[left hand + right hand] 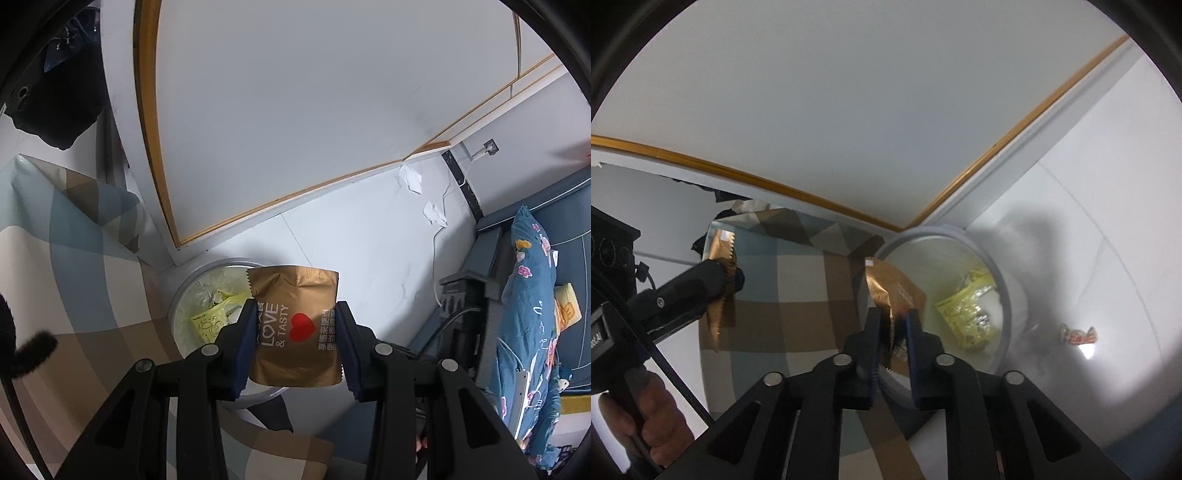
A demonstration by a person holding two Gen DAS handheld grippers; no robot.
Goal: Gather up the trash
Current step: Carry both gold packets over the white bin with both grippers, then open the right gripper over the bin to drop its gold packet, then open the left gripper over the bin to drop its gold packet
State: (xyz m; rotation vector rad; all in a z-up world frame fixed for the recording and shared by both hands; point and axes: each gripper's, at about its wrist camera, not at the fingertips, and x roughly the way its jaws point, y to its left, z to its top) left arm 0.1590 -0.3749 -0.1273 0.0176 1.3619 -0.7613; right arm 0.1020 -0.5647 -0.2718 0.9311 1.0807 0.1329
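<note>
My left gripper (297, 304) is shut on a flat gold snack packet (295, 328) printed "LOVE & TASTY" with a red heart, held just right of the white round bin (221, 263). The right wrist view shows that gripper (735, 280) and its packet (722, 295) off to the left over the checked cloth. My right gripper (893, 314) hangs over the bin's near rim (1006, 295). Its jaws stand slightly apart, and a crumpled gold wrapper (894, 291) stands loosely between the pads. Yellow wrappers (967, 314) lie inside the lined bin.
A checked cloth (74, 258) covers the surface left of the bin. Crumpled white papers (410, 177) and a candy wrapper (1078, 334) lie on the white floor. Blue floral bedding (532, 314) is at the right. A hand (646, 417) grips the left tool's handle.
</note>
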